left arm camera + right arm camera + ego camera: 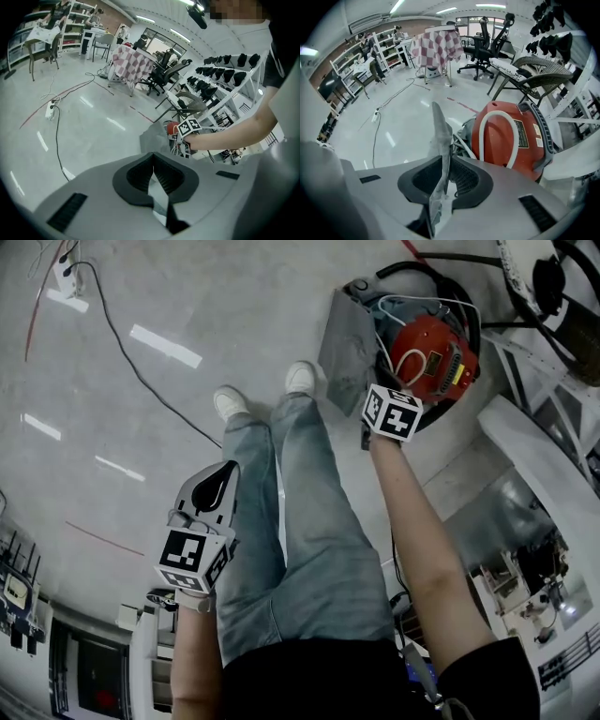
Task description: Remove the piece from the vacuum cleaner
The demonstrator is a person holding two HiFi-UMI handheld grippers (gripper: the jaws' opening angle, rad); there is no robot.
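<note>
The red vacuum cleaner [427, 357] with a white hose and loose wires stands on the floor at the upper right of the head view; it fills the right of the right gripper view [501, 138]. A flat grey piece [345, 348] rises at its left side. My right gripper [380, 395] is shut on that piece [440, 136], which stands edge-on between the jaws [444, 164]. My left gripper [225, 474] hangs over bare floor beside my left leg, jaws shut with nothing between them [153, 164]. From there I see the vacuum [172, 127] and the grey piece [152, 138] further off.
My legs and white shoes [300, 379] stand just left of the vacuum. A power strip [66, 277] and its black cable [131, 362] lie on the floor at the upper left. White racks [544, 362] crowd the right side. Chairs [534, 70] stand behind the vacuum.
</note>
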